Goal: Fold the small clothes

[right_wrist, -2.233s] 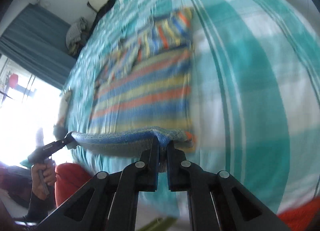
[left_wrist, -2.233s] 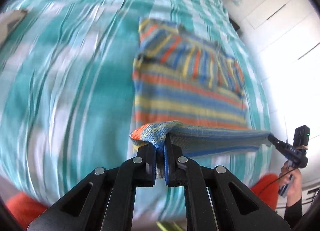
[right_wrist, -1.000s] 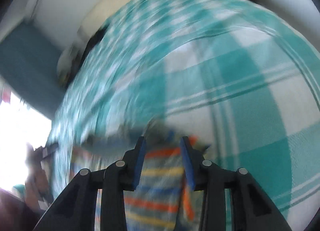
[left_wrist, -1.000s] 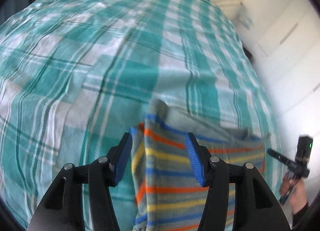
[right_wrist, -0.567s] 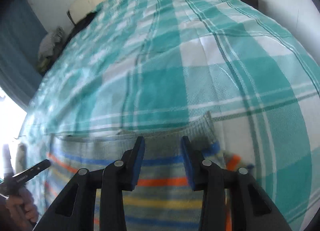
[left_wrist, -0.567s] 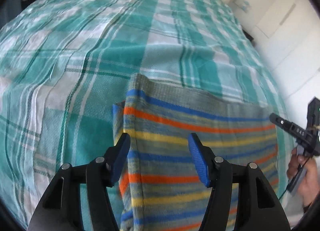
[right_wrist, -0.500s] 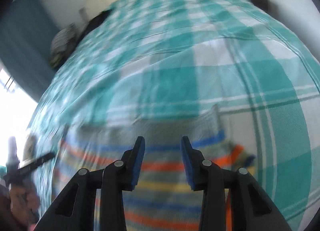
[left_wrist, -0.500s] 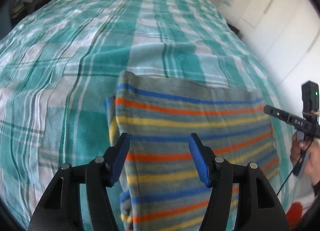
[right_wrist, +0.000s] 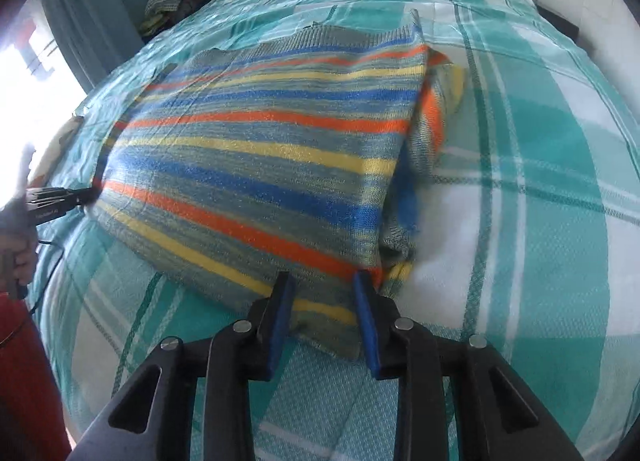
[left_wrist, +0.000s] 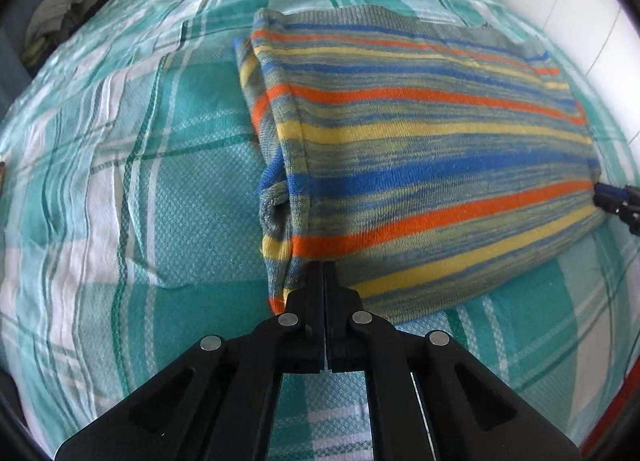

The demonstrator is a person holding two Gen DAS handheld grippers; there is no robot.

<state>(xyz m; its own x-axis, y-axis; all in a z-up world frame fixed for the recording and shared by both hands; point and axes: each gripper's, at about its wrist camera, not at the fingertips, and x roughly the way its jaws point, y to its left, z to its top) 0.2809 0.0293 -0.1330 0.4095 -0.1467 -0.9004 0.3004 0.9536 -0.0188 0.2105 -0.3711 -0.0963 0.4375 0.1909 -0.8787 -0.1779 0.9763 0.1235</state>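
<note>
A folded striped knit garment (left_wrist: 432, 165) in blue, orange, yellow and grey lies flat on a bed covered by a teal and white plaid bedspread (left_wrist: 132, 189). The left gripper (left_wrist: 323, 281) has its jaws pressed together, pinching the garment's near folded edge at its left corner. The right gripper (right_wrist: 323, 293) has its jaws spread, straddling the near edge by the right corner.

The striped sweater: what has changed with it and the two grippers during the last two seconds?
The striped sweater was folded over and let go. Since then the left gripper has shut on its near corner again, while the right gripper is open at the other near corner. The sweater stays on the checked bedspread.
</note>
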